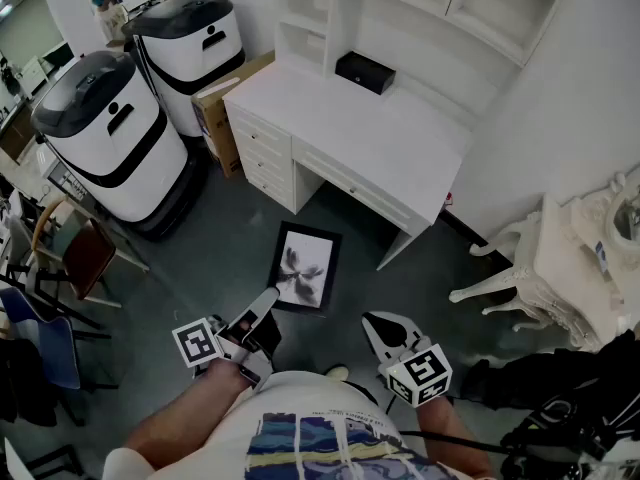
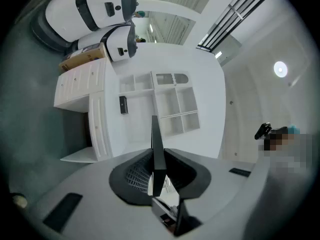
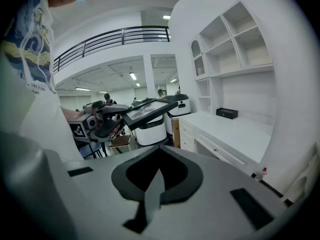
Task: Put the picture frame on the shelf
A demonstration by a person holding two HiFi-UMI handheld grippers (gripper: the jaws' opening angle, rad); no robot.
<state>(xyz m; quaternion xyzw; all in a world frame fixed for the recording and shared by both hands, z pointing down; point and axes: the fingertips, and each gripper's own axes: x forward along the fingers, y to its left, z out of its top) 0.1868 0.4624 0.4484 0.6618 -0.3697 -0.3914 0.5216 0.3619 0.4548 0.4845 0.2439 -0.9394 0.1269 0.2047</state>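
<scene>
Two grippers: the left gripper (image 1: 266, 306) is pinching the picture frame (image 1: 303, 268) by its near edge; the right gripper (image 1: 378, 320) is pressed together with nothing in it.
Frame position: in the air over the floor in front of the white surface (image 1: 370, 143), touching nothing but the left gripper. It lies nearly flat in the head view, and the left gripper view shows it edge-on between the pads.
Shelf: the white shelf (image 1: 400, 13) stands at the back of the surface, well apart from the frame, so I judge the placing not yet begun.
Risk, pivot: the hold is on one edge only, so the frame's far end could sag or swing during the lift.
Risk, slip: a thin edge between the pads may slide out if the carry is jerky.
Risk, collision: the black box (image 1: 365, 71) sits on the surface below the shelf and could be knocked.
Risk, toppling: if leaned too upright, the frame may fall forward.
Count: one frame, two grippers, one black box, two white domed machines (image 1: 105, 138), one cardboard box (image 1: 222, 98).
</scene>
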